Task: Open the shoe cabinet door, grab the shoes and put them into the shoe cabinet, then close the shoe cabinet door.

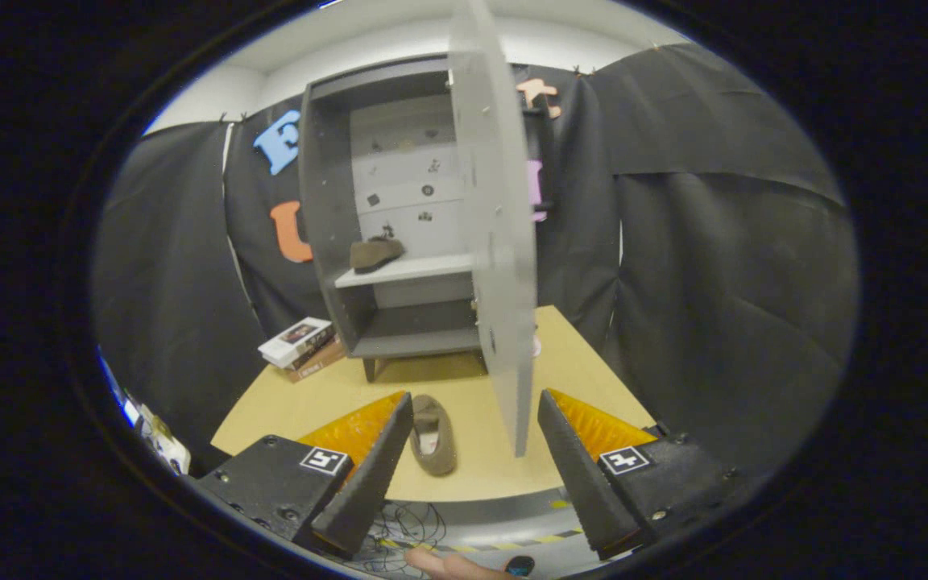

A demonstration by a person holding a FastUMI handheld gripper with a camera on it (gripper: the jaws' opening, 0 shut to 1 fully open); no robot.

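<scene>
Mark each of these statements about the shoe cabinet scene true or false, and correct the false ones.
1. The cabinet door is shut. False: it stands swung open, edge-on ahead of the fingers.
2. One shoe lies on the cabinet's middle shelf. True.
3. The gripper is shut on a shoe. False: its fingers are spread open, holding nothing.
4. A second shoe lies on the table, between the fingers nearer the left one. True.
5. Books are stacked on top of the cabinet. False: they lie on the table beside the cabinet's left side.
</scene>
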